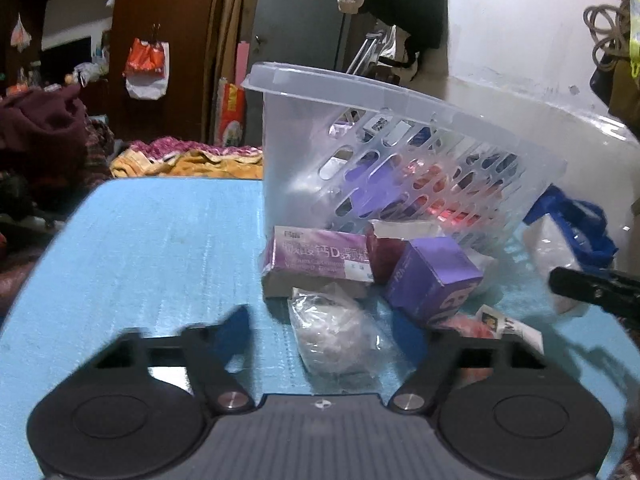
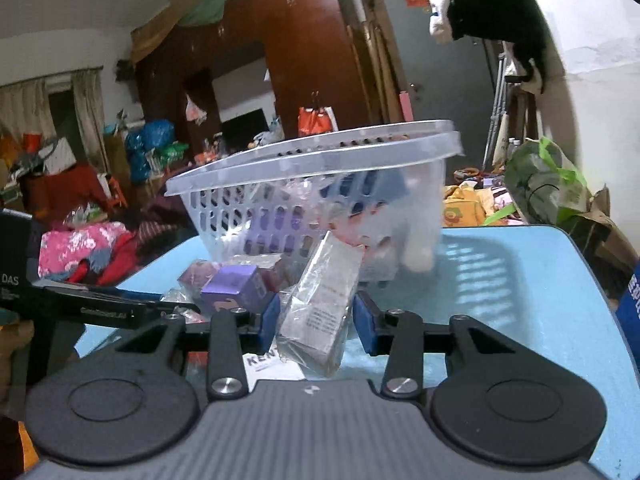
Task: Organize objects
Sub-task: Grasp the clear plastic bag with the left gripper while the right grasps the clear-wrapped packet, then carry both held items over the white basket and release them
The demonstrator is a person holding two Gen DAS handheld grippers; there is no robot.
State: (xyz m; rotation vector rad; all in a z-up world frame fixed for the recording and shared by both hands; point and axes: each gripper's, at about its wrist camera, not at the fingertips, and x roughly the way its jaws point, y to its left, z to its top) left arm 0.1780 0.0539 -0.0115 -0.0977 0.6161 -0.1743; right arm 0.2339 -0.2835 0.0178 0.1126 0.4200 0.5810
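Note:
A clear plastic basket (image 1: 400,128) stands on the blue table (image 1: 160,248), holding several boxes; it also shows in the right wrist view (image 2: 312,152). In front of it lie a purple-and-white medicine box (image 1: 316,256), a purple cube box (image 1: 432,280), a dark red packet (image 1: 384,252) and a clear plastic bag (image 1: 336,332). My left gripper (image 1: 340,336) is open, its jaws wide around the clear bag. My right gripper (image 2: 316,320) is shut on a clear-wrapped silver box (image 2: 324,304), held tilted above the table. The purple cube also shows in the right wrist view (image 2: 236,288).
A blue-and-white bag (image 1: 560,240) lies right of the basket. A white printed card (image 1: 512,328) lies near the right finger. The other gripper's black body (image 2: 100,304) reaches in from the left. Clothes and bedding (image 1: 184,160) lie beyond the table's far edge.

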